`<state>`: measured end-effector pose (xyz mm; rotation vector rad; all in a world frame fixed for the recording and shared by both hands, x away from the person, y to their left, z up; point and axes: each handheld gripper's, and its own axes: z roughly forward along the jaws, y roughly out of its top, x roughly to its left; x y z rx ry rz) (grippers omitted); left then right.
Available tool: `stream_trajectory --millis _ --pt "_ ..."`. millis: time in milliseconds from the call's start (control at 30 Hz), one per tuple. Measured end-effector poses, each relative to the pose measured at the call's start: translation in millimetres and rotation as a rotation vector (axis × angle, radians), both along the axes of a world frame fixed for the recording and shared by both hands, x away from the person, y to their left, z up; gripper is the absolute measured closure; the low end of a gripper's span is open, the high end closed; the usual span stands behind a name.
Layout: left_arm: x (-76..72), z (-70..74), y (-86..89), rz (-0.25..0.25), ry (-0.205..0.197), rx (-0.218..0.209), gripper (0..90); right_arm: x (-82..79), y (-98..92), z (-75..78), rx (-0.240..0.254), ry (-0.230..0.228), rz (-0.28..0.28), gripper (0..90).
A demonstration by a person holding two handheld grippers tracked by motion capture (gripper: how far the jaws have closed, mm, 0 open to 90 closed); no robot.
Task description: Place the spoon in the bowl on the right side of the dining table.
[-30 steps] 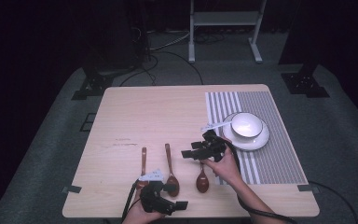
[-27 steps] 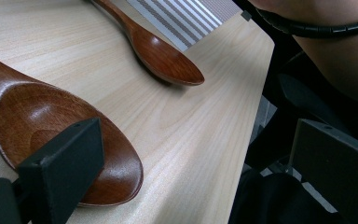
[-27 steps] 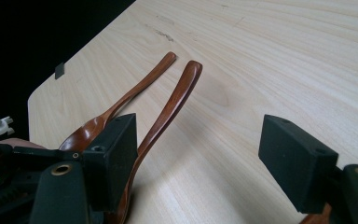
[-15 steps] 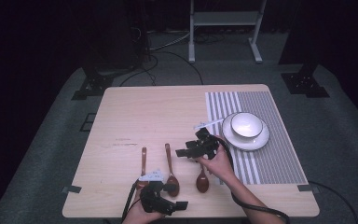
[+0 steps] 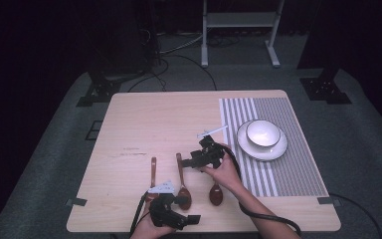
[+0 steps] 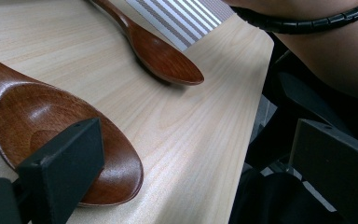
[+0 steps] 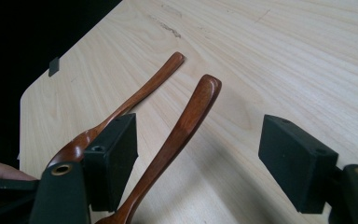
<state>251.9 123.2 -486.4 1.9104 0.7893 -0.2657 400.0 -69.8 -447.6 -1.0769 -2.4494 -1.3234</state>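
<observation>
Three brown wooden spoons lie near the table's front edge: a left spoon, a middle spoon and a right spoon. My right gripper hovers open over the top of the middle spoon's handle, which runs between its jaws without being touched. The left spoon's handle lies just beyond its left jaw. My left gripper rests open at the front edge. Its left jaw sits over the middle spoon's bowl, with the right spoon's bowl farther off.
A white bowl on a white plate stands on the grey striped mat at the table's right. A small white stick lies near the mat's left edge. The table's front edge is close to the left gripper.
My right gripper has moved left, away from the bowl and plate, to above the middle spoon's handle. The left gripper has stayed in place.
</observation>
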Motion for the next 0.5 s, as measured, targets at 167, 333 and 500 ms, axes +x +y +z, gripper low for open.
stream_trajectory --millis 167,333,500 --pt "0.0 0.0 0.0 0.0 0.001 -0.001 1.6 2.9 9.1 -2.9 -0.007 0.009 0.009 27.4" --pt "-0.1 0.0 0.0 0.0 0.001 0.0 1.6 5.7 17.6 -5.6 -0.015 0.014 0.014 27.6" --pt "0.0 0.0 0.0 -0.002 0.0 0.0 1.6 8.3 24.4 -7.9 -0.025 0.019 0.02 33.9"
